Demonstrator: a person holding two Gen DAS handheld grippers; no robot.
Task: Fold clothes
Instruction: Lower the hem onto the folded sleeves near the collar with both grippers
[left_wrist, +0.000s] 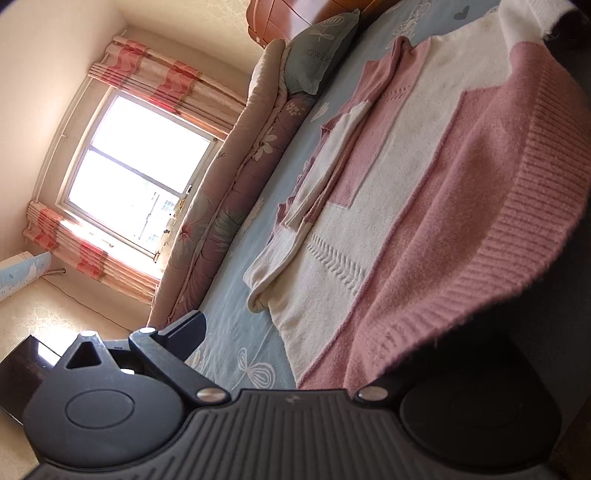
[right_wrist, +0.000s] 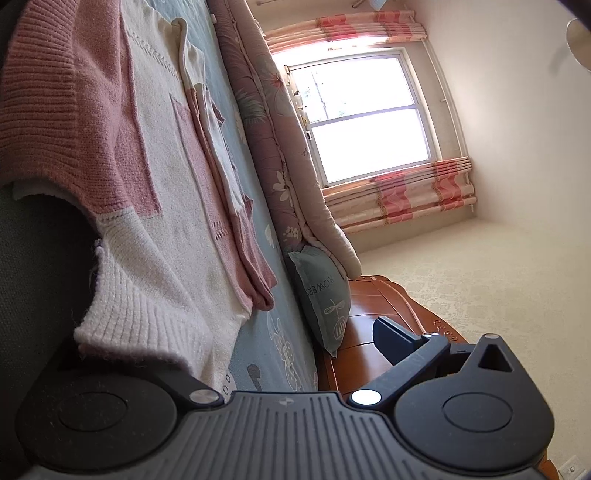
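Both grippers, left gripper (left_wrist: 295, 354) and right gripper (right_wrist: 291, 354), stand spread at the sweater (left_wrist: 406, 221); its edge drapes over 1 finger each. Judged: a fold lift needs pinching.

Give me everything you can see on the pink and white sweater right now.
The sweater is a fuzzy knit in pink and cream blocks with ribbed edges. It lies mostly spread on the blue floral bedsheet, one sleeve folded in over the body. Its near edge is lifted off the bed and drapes over one finger of each claw: pink ribbing at the left claw, cream ribbing at the right claw.
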